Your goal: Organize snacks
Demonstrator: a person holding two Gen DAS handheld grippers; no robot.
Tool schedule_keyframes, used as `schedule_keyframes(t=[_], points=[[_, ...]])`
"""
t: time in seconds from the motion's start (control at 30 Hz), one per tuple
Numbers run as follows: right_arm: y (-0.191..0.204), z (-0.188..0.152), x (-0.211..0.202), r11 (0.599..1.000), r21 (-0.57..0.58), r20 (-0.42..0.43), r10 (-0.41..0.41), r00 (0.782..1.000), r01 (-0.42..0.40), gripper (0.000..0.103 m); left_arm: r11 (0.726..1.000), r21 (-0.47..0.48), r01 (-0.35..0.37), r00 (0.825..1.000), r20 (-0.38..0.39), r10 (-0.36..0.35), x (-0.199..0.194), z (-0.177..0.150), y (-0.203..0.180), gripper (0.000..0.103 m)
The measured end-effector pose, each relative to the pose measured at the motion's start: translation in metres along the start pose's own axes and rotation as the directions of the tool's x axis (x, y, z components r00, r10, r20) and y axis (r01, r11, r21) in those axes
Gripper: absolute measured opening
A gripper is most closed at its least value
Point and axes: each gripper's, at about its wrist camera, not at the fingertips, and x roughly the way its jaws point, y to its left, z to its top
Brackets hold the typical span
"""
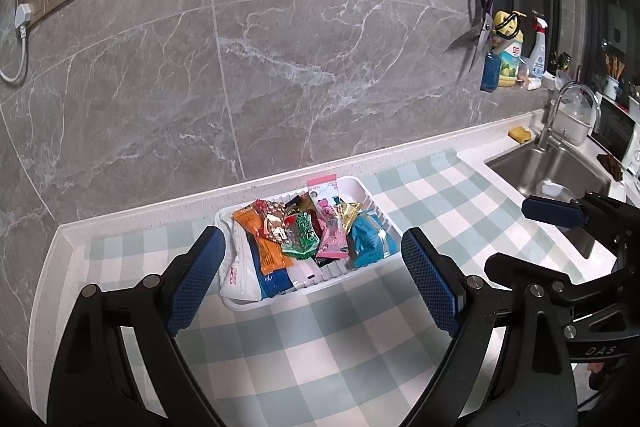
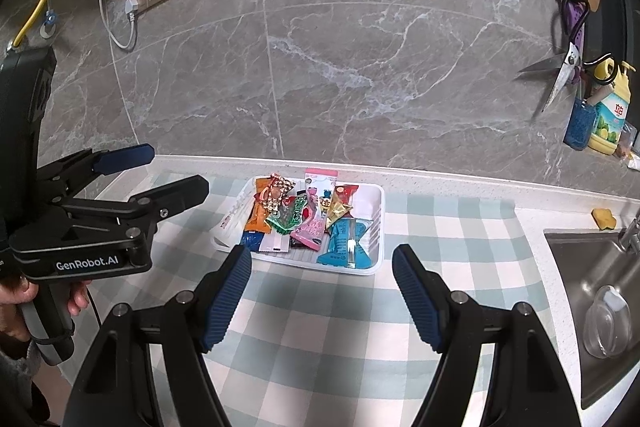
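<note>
Setting: grey marble-look wall tiles are seen behind a table point(image 1: 360, 339) covered in a green-and-white checked cloth; a sink point(image 1: 548, 167) lies off to the right of both tools.
Tray: a white tray point(image 2: 378, 227) rests on the cloth straight ahead of both tools, near the back wall.
Snacks: the snacks point(image 1: 304, 231) are piled inside the tray, among them an orange packet point(image 1: 272, 251), a green packet point(image 1: 302, 231), a pink packet point(image 1: 332, 235) and a blue packet point(image 2: 346, 241); none is seen lying outside it on the cloth.
Left tool: the left tool point(image 1: 312, 279) is held above the cloth just short of the tray, its fingers spread wide with nothing between them.
Right tool: the right tool point(image 2: 322, 297) hovers beside it, likewise spread and holding nothing, with the blue packet nearest ahead.
Step in hand: judged to be either a late stage, with the packets gathered, or a pause before they are sorted; which cannot be told.
Next move: if a packet is to be taken, one tool would need to be lowered forward over a single wrapper and closed gently, since thin overlapping wrappers are likely to slip or drag neighbours along.
</note>
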Motion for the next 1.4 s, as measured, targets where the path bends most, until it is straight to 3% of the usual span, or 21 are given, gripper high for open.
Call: schedule_keyframes(t=[1.4], points=[[0.011, -0.002, 0.011, 1.000, -0.008, -0.048, 0.017, 0.999, -0.017, 0.076, 0.999, -0.052, -0.002, 0.998, -0.070, -0.002, 0.024, -0.033, 0.008, 0.090]])
